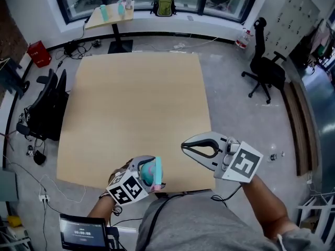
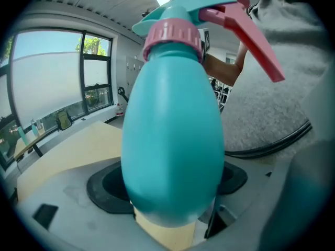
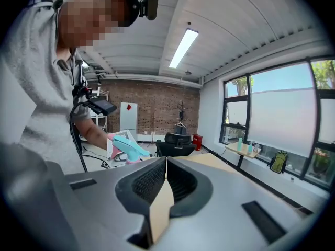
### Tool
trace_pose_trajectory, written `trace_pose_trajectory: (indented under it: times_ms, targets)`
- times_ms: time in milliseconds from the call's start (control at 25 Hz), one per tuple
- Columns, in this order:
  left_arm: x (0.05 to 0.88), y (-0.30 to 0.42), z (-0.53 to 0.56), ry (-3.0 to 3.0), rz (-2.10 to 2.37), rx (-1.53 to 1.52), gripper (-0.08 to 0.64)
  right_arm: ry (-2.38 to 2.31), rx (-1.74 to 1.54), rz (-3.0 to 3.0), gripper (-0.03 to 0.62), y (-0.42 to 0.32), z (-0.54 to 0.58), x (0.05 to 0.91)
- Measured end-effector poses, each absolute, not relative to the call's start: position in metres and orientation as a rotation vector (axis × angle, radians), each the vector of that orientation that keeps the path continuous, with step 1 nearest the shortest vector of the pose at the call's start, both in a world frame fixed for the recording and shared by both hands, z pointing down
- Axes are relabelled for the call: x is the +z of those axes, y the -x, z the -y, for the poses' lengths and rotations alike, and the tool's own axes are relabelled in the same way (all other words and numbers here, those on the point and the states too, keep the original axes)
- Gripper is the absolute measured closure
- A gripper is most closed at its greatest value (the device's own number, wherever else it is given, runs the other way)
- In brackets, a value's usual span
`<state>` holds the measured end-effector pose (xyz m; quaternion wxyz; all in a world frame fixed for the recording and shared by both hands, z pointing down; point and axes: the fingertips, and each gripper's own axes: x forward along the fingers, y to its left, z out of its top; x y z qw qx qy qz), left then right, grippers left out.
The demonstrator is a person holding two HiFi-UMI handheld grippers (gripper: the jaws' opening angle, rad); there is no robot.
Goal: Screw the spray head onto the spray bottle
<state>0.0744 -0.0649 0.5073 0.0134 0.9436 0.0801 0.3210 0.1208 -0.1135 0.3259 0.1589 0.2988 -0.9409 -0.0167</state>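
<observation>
spray bottle (image 2: 172, 140): teal, held up in the air over the near edge of the tabletop (image 1: 136, 103) | spray head (image 2: 183, 7): on top of the bottle, pink ring (image 2: 171, 35) at the neck, pink trigger (image 2: 251, 41) sticking out | left gripper (image 1: 149, 174): jaws wide, squeezing the bottle's fat body | right gripper (image 3: 165, 163): jaws pressed together, nothing in them, over the tabletop's near right corner

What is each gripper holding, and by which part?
The left gripper holds the spray bottle by its wide body. The right gripper is shut, empty.
</observation>
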Motion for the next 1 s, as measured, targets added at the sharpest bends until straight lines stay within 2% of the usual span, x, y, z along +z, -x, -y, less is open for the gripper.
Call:
trace_pose_trajectory:
  times_ms: [160, 320, 680, 840, 1000]
  targets:
    - [0.488, -0.067, 0.055, -2.926, -0.383, 1.003, 0.138, -0.831, -0.074, 2.724, 0.584, -0.113, 0.103, 0.297]
    - [0.476, -0.053, 0.050, -2.865, -0.517, 1.009, 0.138, -0.581, -0.303, 2.726, 0.584, -0.089, 0.102, 0.271]
    - [0.468, -0.051, -0.001, -2.735, -0.742, 0.971, 0.138, -0.182, -0.240, 2.725, 0.574, -0.063, 0.066, 0.266]
    - [0.459, -0.052, -0.005, -2.740, -0.761, 0.968, 0.138, -0.070, -0.267, 2.661, 0.468, -0.065, 0.051, 0.261]
    - [0.466, -0.048, 0.000, -2.731, -0.724, 0.933, 0.138, -0.004, -0.261, 2.655, 0.460, -0.051, 0.056, 0.271]
